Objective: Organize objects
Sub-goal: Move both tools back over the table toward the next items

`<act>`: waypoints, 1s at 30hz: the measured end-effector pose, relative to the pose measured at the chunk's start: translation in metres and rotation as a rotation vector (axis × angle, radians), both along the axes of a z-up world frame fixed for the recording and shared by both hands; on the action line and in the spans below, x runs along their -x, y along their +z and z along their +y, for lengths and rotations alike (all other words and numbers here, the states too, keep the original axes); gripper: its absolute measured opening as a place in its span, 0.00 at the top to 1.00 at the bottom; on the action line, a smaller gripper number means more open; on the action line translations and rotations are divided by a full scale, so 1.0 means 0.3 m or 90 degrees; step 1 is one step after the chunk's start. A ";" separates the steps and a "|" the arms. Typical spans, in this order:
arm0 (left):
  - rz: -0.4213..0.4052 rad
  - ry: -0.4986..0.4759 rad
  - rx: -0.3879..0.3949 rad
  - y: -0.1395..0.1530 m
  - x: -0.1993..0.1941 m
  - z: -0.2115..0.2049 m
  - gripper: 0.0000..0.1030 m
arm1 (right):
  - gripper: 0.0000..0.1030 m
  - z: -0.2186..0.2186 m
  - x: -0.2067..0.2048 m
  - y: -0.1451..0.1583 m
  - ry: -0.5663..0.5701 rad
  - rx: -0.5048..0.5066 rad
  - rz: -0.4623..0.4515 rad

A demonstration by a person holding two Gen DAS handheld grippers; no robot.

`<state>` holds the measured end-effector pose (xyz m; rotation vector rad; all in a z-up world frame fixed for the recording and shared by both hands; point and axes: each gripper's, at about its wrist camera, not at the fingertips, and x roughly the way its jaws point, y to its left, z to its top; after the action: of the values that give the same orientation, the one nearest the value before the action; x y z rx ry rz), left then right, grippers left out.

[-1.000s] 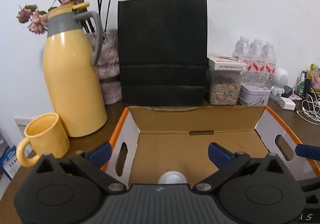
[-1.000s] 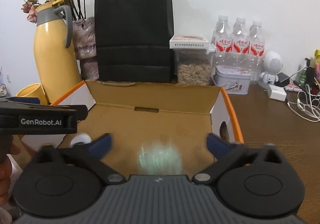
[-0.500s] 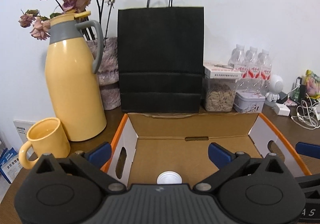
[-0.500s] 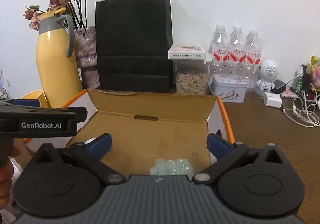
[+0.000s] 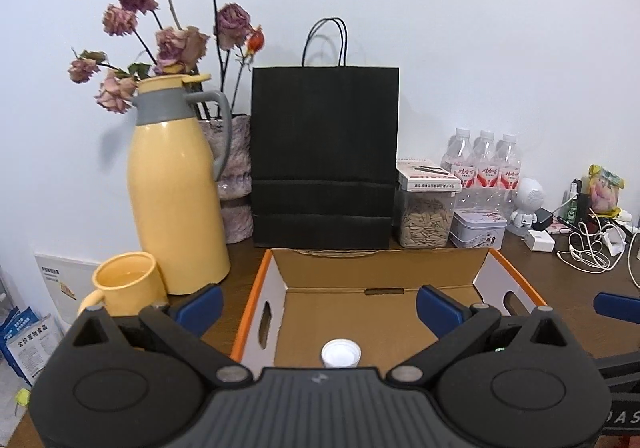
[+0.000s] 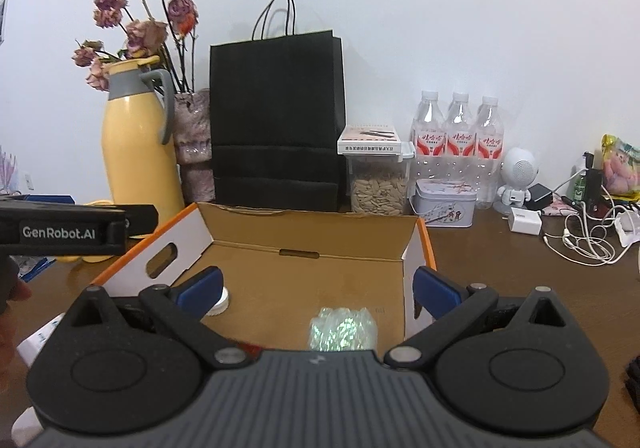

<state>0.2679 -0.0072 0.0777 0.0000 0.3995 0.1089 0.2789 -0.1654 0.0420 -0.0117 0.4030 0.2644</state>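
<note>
Far left on the table (image 5: pixel 240 260): a yellow mug (image 5: pixel 128 282), then a tall yellow jug (image 5: pixel 176 200) with dried flowers (image 5: pixel 168 36) in a vase behind, all pushed back toward the wall, probably to keep the near working area free. Mid-scene, against the wall, a black bag (image 5: pixel 324 156) standing upright. Just in front of it, an open box (image 5: pixel 380 276) with orange edges and hand slots in its side walls, flaps up, evidently the collecting place. Inside, near the left wall, a white cap (image 5: pixel 341 353) lying flat on the floor; farther right in the box, a shiny greenish wrapped bundle (image 6: pixel 343 330) at the near edge.

Left gripper (image 5: pixel 319 300) hanging above the near rim, jaws spread wide, nothing between them, lined up over the cap. Right gripper (image 6: pixel 318 286) likewise wide open and empty, poised over the bundle. Likely both items already dropped in.

Right of the box, along the wall: a seed jar (image 6: pixel 378 184), a tin (image 6: pixel 445 204), three bottles (image 6: pixel 460 132), a small white robot figure (image 6: pixel 518 176), then chargers and cables (image 6: pixel 588 240) at far right, well apart from the box.
</note>
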 end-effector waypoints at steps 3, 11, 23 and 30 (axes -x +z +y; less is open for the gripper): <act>-0.005 -0.001 0.002 0.016 0.068 0.012 0.00 | 0.00 -0.015 0.060 0.011 0.000 -0.002 -0.003; 0.002 0.000 0.009 0.022 0.261 0.038 0.00 | 0.00 -0.048 0.232 0.024 0.000 0.011 -0.009; 0.031 -0.007 -0.001 -0.032 0.508 0.053 0.00 | 0.00 -0.110 0.469 -0.014 0.008 0.027 0.001; 0.068 -0.003 0.006 -0.119 0.601 0.073 0.00 | 0.00 -0.156 0.580 -0.060 0.001 0.035 0.010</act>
<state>0.0875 0.0147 0.0422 -0.0022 0.5069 0.1033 0.1049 -0.2121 0.0239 -0.0632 0.4260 0.2557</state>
